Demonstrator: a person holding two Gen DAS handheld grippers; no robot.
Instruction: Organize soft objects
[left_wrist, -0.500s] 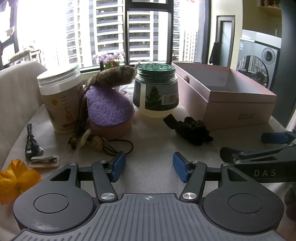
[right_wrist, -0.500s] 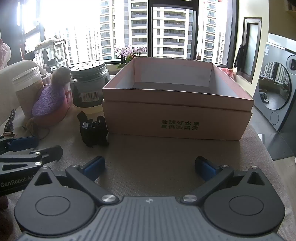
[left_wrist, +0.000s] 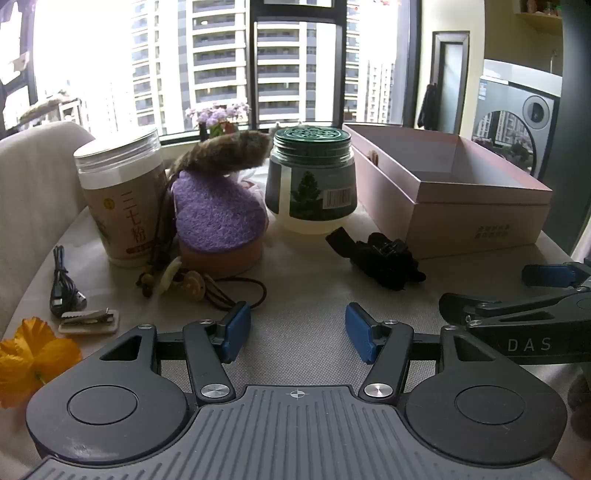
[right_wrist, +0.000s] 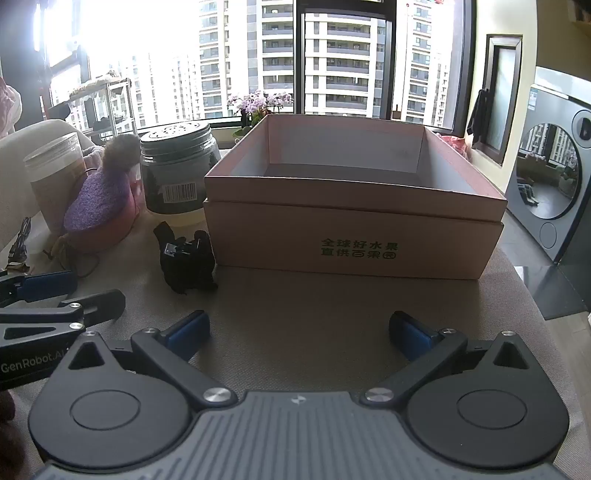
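Both grippers, left (left_wrist: 298, 329) and right (right_wrist: 299, 334), spread, empty. Black fabric bundle (left_wrist: 384, 260) beside box (right_wrist: 354, 236): looks light, floppy; pinch bunched middle.

Two low wrist views facing window, sharing pink box (left_wrist: 476, 218)

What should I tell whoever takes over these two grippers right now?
Left gripper: open, empty, low over the table.
Right gripper: open wide, empty, facing the pink box.
The box looks empty; nothing packed yet.
Soft things are all out on the table: black fabric bundle in front of the box, purple sponge with a brown furry piece on top, between the two jars, orange flower at the near left.
Left to do: everything.
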